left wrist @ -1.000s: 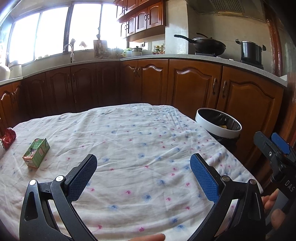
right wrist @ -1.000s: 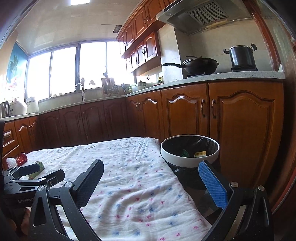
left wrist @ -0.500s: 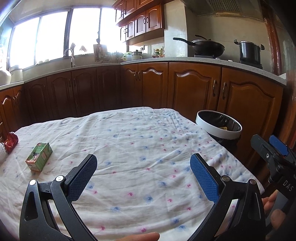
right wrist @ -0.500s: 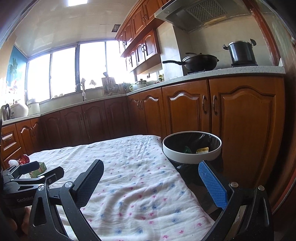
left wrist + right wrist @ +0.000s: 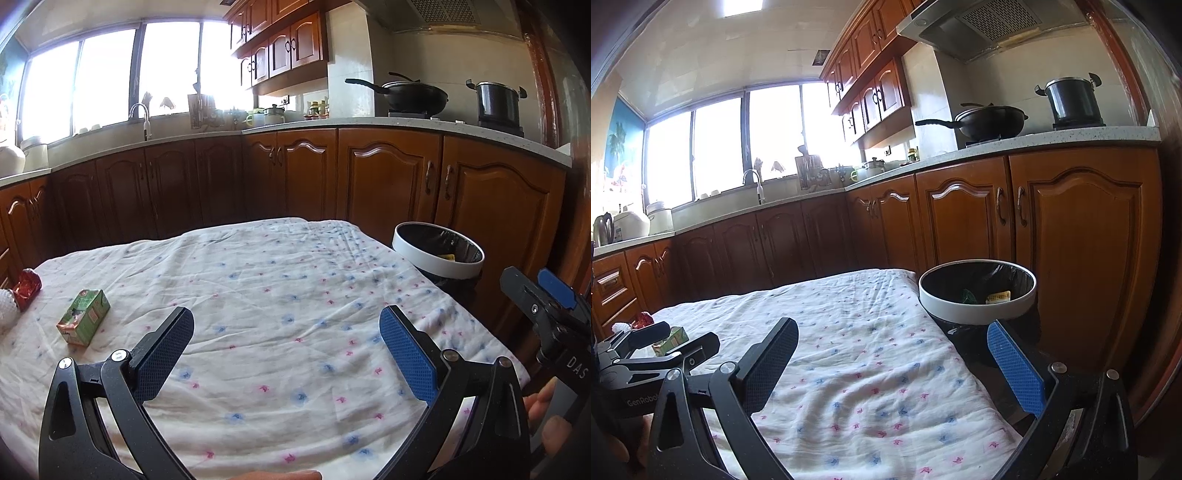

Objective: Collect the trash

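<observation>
Over the cloth-covered table (image 5: 280, 295), the left wrist view shows the left gripper (image 5: 286, 332) spread wide and empty above bare cloth; a green carton (image 5: 84, 322) lies well to its left, a red wrapper (image 5: 26, 287) beyond it, and the trash bin (image 5: 437, 254) stands past the table's right edge. From the right wrist, the right gripper (image 5: 892, 360) also gapes wide, holding nothing, near the bin (image 5: 977, 293), with some scraps already inside

White ball (image 5: 6, 303) and red wrapper (image 5: 26, 287) cut off.
</observation>
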